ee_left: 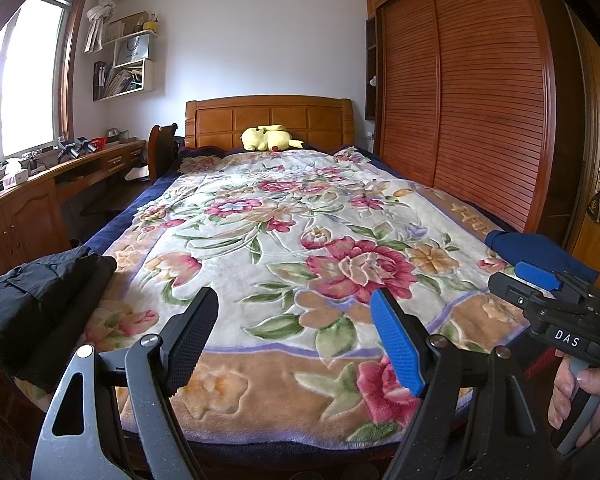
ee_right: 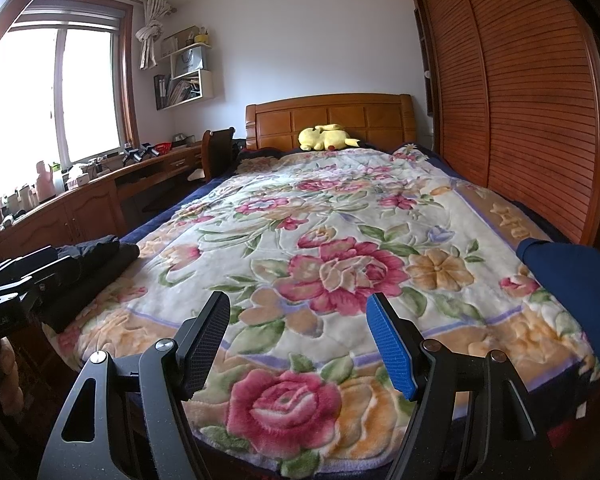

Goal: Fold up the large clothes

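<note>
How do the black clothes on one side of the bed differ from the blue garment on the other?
The black clothes lie at the bed's left edge; the blue garment lies at its right edge. The black clothes look like a stack of several folded layers; the blue garment looks like one smooth piece, partly cut off. Both rest on the floral blanket, untouched by either claw.

A blanket (ee_left: 284, 240) lies spread over the bed (ee_left: 140, 210). A folded garment (ee_left: 40, 296) rests on the blanket's near left corner; another garment (ee_right: 572, 284) sits at its near right edge. A plush toy (ee_left: 266, 138) lies at the far edge, against the headboard (ee_left: 268, 114). A desk (ee_left: 40, 184) runs along the bed's left side, under the window (ee_right: 52, 92); a wardrobe (ee_left: 460, 100) stands along the right. Both grippers hover before the near edge, side by side.
</note>
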### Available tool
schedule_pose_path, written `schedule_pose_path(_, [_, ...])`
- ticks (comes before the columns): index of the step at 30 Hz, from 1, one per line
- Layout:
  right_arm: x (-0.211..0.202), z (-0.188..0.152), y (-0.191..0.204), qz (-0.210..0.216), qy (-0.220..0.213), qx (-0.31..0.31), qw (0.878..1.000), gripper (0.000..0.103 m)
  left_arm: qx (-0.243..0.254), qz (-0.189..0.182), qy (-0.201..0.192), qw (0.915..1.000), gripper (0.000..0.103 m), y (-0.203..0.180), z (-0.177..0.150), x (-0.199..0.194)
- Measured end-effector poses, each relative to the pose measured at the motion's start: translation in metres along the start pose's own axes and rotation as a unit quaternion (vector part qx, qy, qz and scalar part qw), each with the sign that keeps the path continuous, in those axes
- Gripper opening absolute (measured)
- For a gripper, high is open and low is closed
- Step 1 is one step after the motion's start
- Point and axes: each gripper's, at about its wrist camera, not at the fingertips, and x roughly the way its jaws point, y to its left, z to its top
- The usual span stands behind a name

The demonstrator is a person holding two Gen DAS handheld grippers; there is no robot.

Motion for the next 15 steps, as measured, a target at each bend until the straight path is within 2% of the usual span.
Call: schedule_pose_path(15, [-0.001, 0.0011, 0.0012, 0.0, 0.0, 0.001, 1.0, 0.073, 0.001, -0.001, -0.001, 1.0, 0.079, -0.0023, 0.0006, 0.0])
